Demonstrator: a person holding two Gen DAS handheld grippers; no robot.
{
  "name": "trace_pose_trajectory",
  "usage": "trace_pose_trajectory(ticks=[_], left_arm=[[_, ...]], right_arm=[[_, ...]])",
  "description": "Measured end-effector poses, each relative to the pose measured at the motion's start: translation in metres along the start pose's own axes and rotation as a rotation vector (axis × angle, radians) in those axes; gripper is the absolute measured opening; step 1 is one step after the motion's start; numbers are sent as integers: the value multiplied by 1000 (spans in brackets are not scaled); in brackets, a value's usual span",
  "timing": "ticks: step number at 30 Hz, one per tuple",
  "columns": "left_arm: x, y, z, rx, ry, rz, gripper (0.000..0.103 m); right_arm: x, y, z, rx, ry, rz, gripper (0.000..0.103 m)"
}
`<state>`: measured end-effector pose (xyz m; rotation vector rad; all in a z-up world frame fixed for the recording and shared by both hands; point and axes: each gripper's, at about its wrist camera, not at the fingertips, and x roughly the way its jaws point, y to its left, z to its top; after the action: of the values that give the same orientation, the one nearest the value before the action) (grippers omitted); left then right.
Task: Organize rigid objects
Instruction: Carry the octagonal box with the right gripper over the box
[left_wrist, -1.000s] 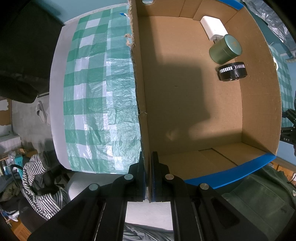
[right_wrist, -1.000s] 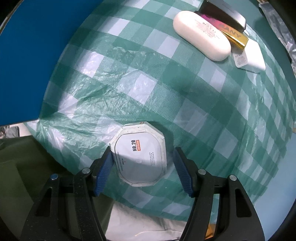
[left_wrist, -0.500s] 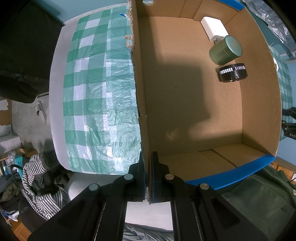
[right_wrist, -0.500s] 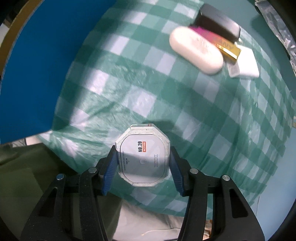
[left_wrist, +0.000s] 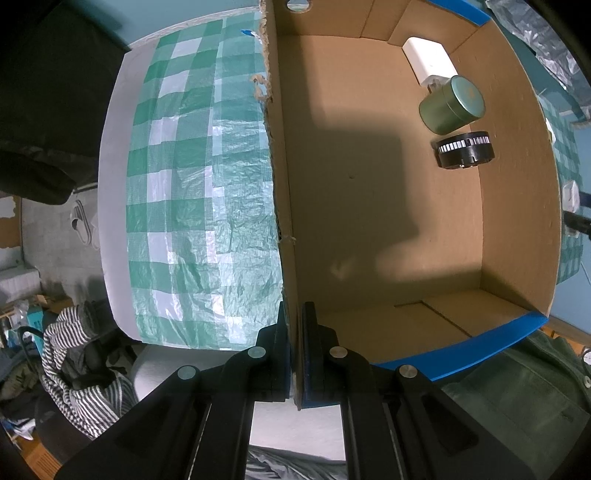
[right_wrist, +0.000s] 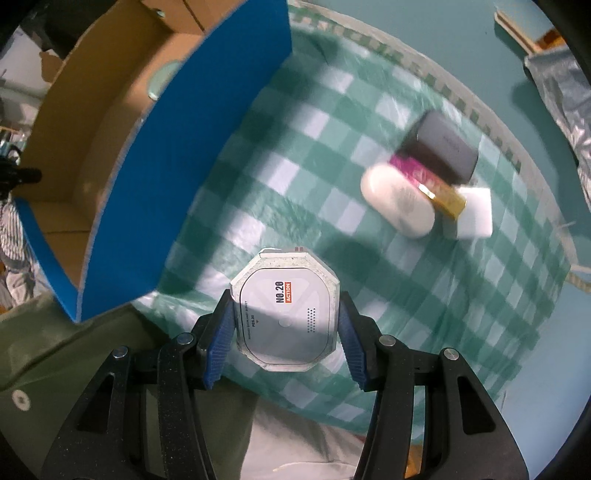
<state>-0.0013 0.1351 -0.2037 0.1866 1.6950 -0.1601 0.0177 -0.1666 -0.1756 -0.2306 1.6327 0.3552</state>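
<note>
My right gripper (right_wrist: 284, 328) is shut on a white octagonal box (right_wrist: 286, 306) marked "NO.20 ACTION" and holds it lifted above the green checked tablecloth (right_wrist: 332, 129). My left gripper (left_wrist: 295, 354) is shut on the left wall of the open cardboard box (left_wrist: 284, 184). Inside the box lie a green round tin (left_wrist: 448, 105), a black round part (left_wrist: 465, 149) and a white flat box (left_wrist: 428, 61). The cardboard box, blue on its outside, is to the left in the right wrist view (right_wrist: 192, 147).
On the cloth at the right lie a white oval case (right_wrist: 397, 201), a dark grey case (right_wrist: 447, 149), a pink and gold box (right_wrist: 432, 184) and a white block (right_wrist: 472, 212). Striped clothing (left_wrist: 74, 369) lies below the table's left edge.
My right gripper closed on the octagonal box, lifted it off the cloth and swung back so the cardboard box came into view. The left gripper has not moved.
</note>
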Motion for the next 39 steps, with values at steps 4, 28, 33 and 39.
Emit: trace_pose_trajectory(ticks=[4, 28, 33, 39], left_arm=[[0, 0, 0, -3, 0, -3, 5], [1, -2, 2, 4, 1, 2, 5], [1, -3, 2, 4, 0, 2, 5], [1, -2, 2, 3, 0, 1, 5]], right_arm=[[-18, 6, 1, -29, -16, -8, 53], [-38, 53, 114, -185, -97, -18, 53], [-30, 59, 136, -194, -89, -29, 53], [-17, 64, 159, -189, -85, -33, 53]])
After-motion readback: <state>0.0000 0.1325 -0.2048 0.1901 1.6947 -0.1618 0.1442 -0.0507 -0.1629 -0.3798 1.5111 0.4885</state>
